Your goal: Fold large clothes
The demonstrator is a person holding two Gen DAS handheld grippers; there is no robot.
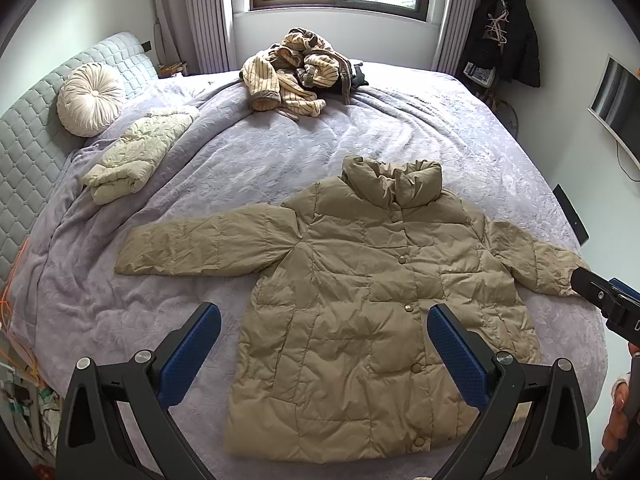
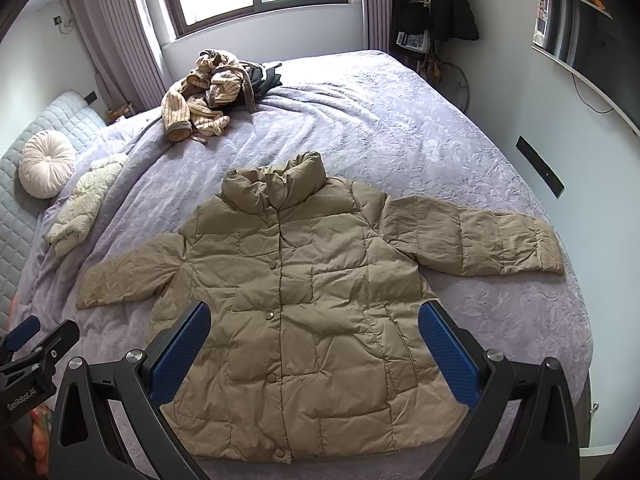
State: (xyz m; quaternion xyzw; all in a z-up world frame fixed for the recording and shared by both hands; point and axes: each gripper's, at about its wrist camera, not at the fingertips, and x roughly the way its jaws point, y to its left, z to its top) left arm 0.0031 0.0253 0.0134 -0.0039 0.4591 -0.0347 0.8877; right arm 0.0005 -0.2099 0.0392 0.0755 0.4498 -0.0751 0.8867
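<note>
Left wrist view shows a hand (image 1: 618,408); both grippers' jaws gape wide over the khaki jacket (image 1: 360,300).

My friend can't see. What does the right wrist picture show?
A tan quilted puffer jacket lies flat, buttoned, sleeves spread, on a lilac bedspread. The open right tool hovers above its hem; a striped robe pile sits near the window.

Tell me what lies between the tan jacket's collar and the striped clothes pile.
Nothing but bare lilac bedspread separates the tan jacket from the striped clothes pile; both wrist views show that stretch.
</note>
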